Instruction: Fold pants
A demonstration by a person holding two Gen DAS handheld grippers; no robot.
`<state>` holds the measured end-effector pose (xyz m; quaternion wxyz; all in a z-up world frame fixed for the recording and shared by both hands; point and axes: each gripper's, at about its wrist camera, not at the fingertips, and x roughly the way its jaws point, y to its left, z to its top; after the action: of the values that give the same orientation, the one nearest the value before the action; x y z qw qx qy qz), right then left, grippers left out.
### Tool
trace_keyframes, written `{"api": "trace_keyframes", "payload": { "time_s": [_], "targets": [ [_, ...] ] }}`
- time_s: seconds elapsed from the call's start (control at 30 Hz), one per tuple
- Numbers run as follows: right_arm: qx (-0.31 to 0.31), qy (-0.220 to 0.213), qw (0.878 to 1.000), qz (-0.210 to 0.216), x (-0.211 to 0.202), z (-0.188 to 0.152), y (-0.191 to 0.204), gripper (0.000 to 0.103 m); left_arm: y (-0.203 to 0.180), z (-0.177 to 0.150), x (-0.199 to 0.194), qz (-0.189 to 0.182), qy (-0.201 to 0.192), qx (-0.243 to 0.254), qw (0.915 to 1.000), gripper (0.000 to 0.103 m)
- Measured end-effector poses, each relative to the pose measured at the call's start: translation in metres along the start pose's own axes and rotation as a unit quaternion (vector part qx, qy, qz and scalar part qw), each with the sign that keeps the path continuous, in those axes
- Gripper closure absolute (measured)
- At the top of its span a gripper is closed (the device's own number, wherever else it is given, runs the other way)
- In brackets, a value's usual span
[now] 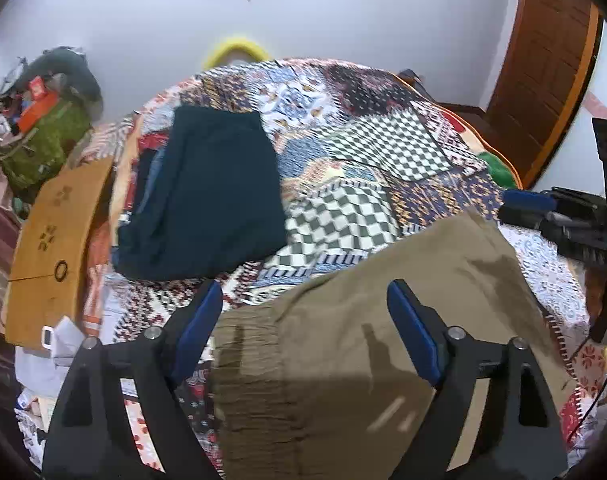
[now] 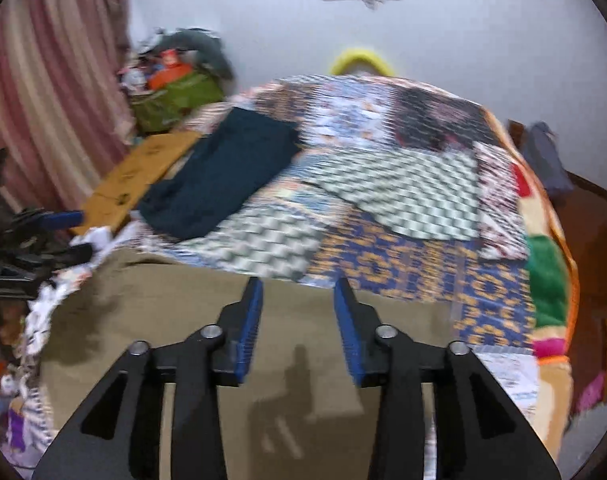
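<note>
Khaki pants [image 1: 343, 344] lie flat on the patchwork quilt at the near edge of the bed; they also show in the right wrist view [image 2: 175, 304]. My left gripper [image 1: 303, 300] hovers over their gathered left end, wide open and empty. My right gripper [image 2: 297, 284] hovers over the pants' far edge, open and empty, and shows at the right of the left wrist view [image 1: 527, 204]. The left gripper shows at the left of the right wrist view [image 2: 59, 220].
A folded dark navy garment [image 1: 207, 196] lies on the quilt [image 1: 383, 148] at the back left. A wooden board [image 1: 51, 248] stands by the bed's left side. A cluttered green bag [image 1: 47, 140] sits behind it. A wooden door [image 1: 543, 60] is at the right.
</note>
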<state>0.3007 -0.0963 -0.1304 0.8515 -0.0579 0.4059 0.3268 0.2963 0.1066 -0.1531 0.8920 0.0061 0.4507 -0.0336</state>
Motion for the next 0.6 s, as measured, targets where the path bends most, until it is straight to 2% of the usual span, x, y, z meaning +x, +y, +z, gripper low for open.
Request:
{"api": "trace_keyframes", "payload": {
  "time_s": [0.13,0.27,0.37,0.47,0.6],
  "targets": [
    [-0.014,0.024,0.999,0.043,0.020,-0.005,0.030,0.043,-0.008,-0.004,0.018,-0.012,0.033,0.008,0.9993,0.015],
    [-0.019,0.069,0.995,0.065,0.045,-0.021,0.040,0.040,-0.013,-0.019,0.038,-0.019,0.075,0.021,0.9968,0.015],
    [-0.008,0.120,0.990,0.079,0.064,-0.042,0.040,0.040,-0.015,-0.034,0.050,-0.019,0.101,0.027,0.9944,0.015],
    [0.013,0.137,0.987,0.077,0.066,-0.063,0.033,0.038,-0.020,-0.048,0.050,-0.005,0.096,0.050,0.9941,0.014],
    [0.040,0.124,0.989,0.068,0.049,-0.079,0.020,0.031,-0.022,-0.058,0.039,-0.004,0.086,0.060,0.9945,0.013]
  ]
}}
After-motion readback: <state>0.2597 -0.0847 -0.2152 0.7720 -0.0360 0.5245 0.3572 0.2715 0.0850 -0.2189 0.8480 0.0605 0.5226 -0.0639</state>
